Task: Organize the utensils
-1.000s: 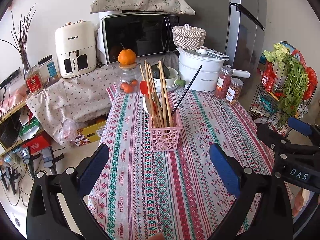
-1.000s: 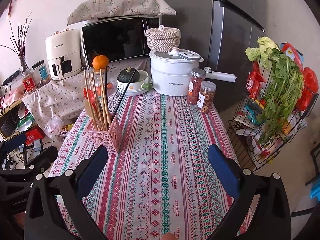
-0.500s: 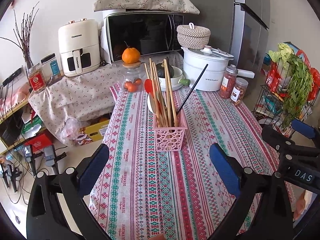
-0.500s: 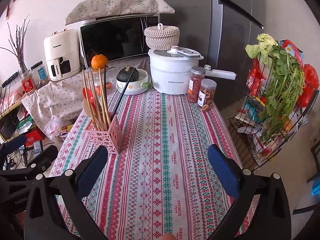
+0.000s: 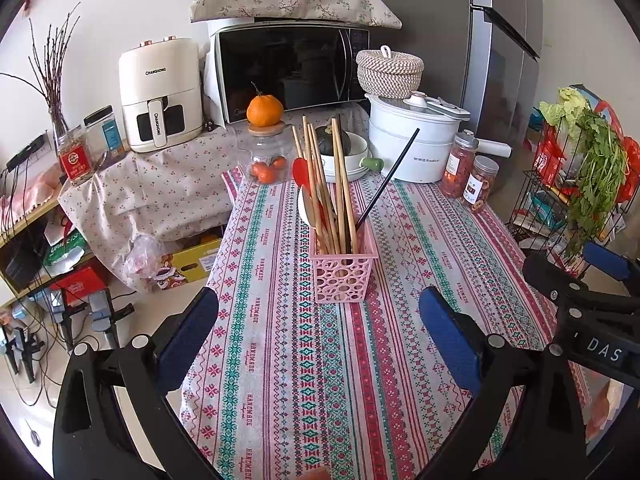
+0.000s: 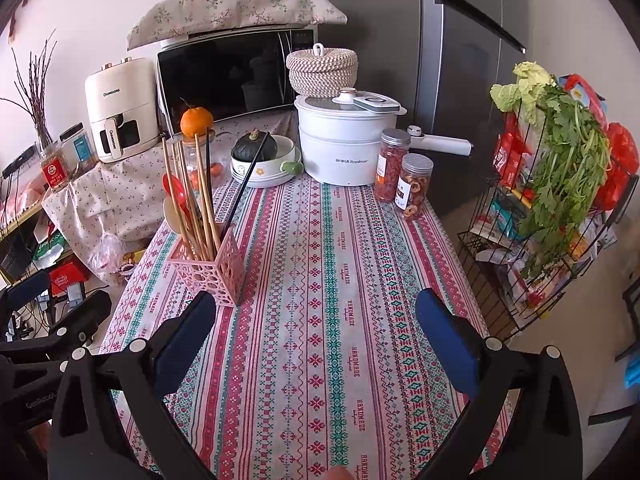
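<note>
A pink perforated utensil basket [image 5: 343, 275] stands upright on the patterned tablecloth [image 5: 304, 380]. It holds several wooden chopsticks [image 5: 340, 184], one black chopstick [image 5: 387, 178], a red spoon [image 5: 301, 170] and a pale spoon. It also shows in the right wrist view [image 6: 209, 268]. My left gripper [image 5: 318, 332] is open and empty, just in front of the basket. My right gripper [image 6: 316, 334] is open and empty, to the right of the basket; it also shows at the left wrist view's right edge [image 5: 580, 292].
At the table's far end stand a white pot [image 6: 344, 148], two jars [image 6: 404, 180], a bowl with a squash [image 6: 264, 160] and a glass jar topped by an orange [image 5: 264, 148]. A wire rack with greens [image 6: 560, 200] stands right of the table.
Both grippers have drawn slightly nearer the table, so the basket sits lower and larger in view. Both stay open and empty. The basket has not moved.
</note>
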